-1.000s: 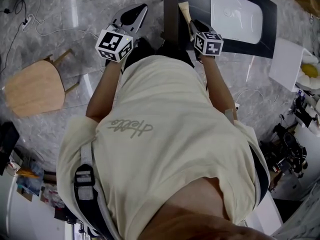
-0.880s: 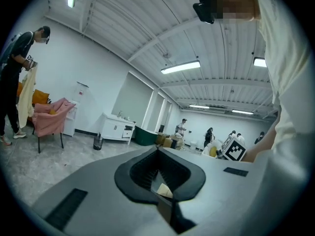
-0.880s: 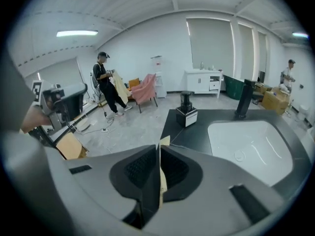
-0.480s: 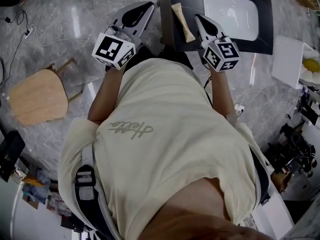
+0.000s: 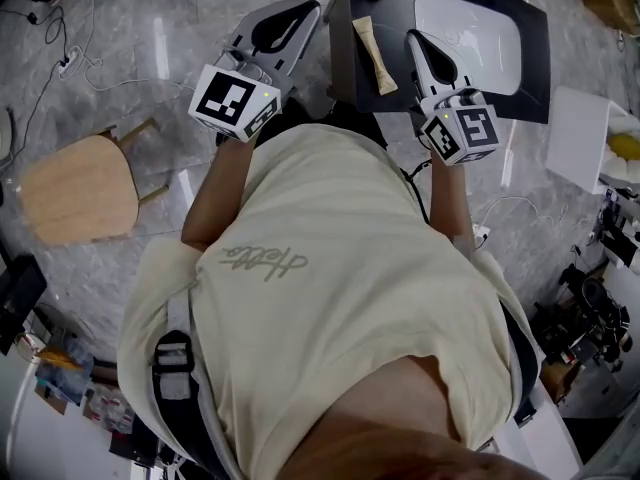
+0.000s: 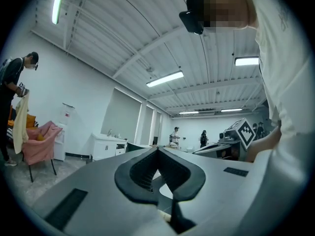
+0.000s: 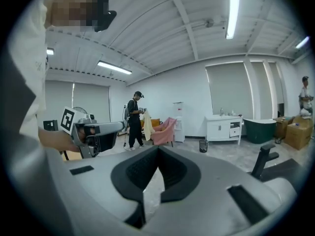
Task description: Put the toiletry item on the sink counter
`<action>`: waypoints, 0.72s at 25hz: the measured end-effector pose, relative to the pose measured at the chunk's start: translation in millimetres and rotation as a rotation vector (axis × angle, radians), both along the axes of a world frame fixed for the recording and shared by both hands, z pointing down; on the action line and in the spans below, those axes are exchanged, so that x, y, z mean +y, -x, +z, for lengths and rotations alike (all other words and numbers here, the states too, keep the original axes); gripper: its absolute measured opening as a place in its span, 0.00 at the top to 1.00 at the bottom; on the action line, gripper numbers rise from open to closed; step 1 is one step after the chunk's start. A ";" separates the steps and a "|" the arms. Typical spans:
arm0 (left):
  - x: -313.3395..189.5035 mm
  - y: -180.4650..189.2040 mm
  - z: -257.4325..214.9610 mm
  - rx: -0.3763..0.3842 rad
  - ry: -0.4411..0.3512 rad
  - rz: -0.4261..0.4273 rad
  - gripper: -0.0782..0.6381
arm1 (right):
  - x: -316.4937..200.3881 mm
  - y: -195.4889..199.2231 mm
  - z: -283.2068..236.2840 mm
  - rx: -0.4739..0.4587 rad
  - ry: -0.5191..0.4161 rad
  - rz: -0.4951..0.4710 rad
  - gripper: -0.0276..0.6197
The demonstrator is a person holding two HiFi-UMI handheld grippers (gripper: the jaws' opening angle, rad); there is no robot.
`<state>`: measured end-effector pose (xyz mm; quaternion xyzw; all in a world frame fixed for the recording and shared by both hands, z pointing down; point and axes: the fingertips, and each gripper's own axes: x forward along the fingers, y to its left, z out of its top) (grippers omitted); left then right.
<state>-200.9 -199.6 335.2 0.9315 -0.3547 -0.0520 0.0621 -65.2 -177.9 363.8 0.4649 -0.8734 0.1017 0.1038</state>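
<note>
Both of the person's arms reach forward, toward the top of the head view, elbows bent and forearms bare below the cream shirt (image 5: pixel 330 298). The left gripper (image 5: pixel 300 13) is held at upper centre-left, its marker cube nearest the body and its jaws aimed up and to the right, over the grey marble floor (image 5: pixel 150 48) just beside the left edge of the dark counter (image 5: pixel 398 13). The right gripper (image 5: pixel 415 40) is at upper centre-right, cube low, jaws pointing up and slightly left over the counter.

The toiletry item (image 5: pixel 375 53), a slim tan tube, lies flat on the counter at top centre, left of the white sink basin (image 5: pixel 475 28). Its long axis runs steeply from upper left to lower right, roughly in line with the right gripper. It sits between the two grippers, near the right one's tips but apart from them.

In the left gripper view the jaws meet at their tips with nothing between them; the right gripper view shows the same, jaws together and empty. A wooden stool (image 5: pixel 75 188) stands on the floor at the left
</note>
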 end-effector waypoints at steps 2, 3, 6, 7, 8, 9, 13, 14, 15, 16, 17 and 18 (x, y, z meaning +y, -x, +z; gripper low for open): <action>2.0 2.5 -0.6 -0.033 -0.007 0.001 0.89 | 0.8 3.2 -4.7 0.016 -0.019 -0.012 0.96; 3.2 4.2 1.5 -0.048 0.001 -0.001 0.89 | 1.6 6.0 -6.7 0.029 -0.023 -0.020 0.96; 7.3 12.0 6.6 -0.072 0.028 -0.015 0.89 | 4.7 16.9 -13.6 0.043 -0.031 -0.046 0.96; 7.9 13.9 5.1 -0.073 0.029 -0.019 0.89 | 5.1 20.0 -17.3 0.036 -0.039 -0.052 0.96; 8.1 14.9 2.3 -0.071 0.025 -0.023 0.89 | 5.7 22.0 -21.1 0.029 -0.048 -0.055 0.96; 8.2 15.0 -1.0 -0.069 0.018 -0.025 0.89 | 6.4 23.1 -24.7 0.023 -0.058 -0.056 0.96; 8.5 15.3 -4.5 -0.079 0.013 -0.023 0.89 | 9.1 26.2 -34.3 0.007 -0.080 -0.049 0.96; 8.2 16.4 -3.8 -0.082 0.017 -0.023 0.89 | 8.9 27.3 -36.0 0.003 -0.083 -0.047 0.96; 7.7 18.0 -3.1 -0.084 0.022 -0.025 0.89 | 8.5 28.5 -37.3 0.003 -0.088 -0.048 0.96; 7.2 19.6 -2.6 -0.085 0.025 -0.028 0.89 | 8.3 29.9 -38.4 0.006 -0.095 -0.053 0.97; 6.9 20.9 -2.2 -0.085 0.028 -0.031 0.89 | 8.4 31.5 -39.2 0.011 -0.102 -0.061 0.97; 7.0 22.0 -1.8 -0.084 0.031 -0.034 0.89 | 9.0 32.9 -39.6 0.018 -0.106 -0.068 0.97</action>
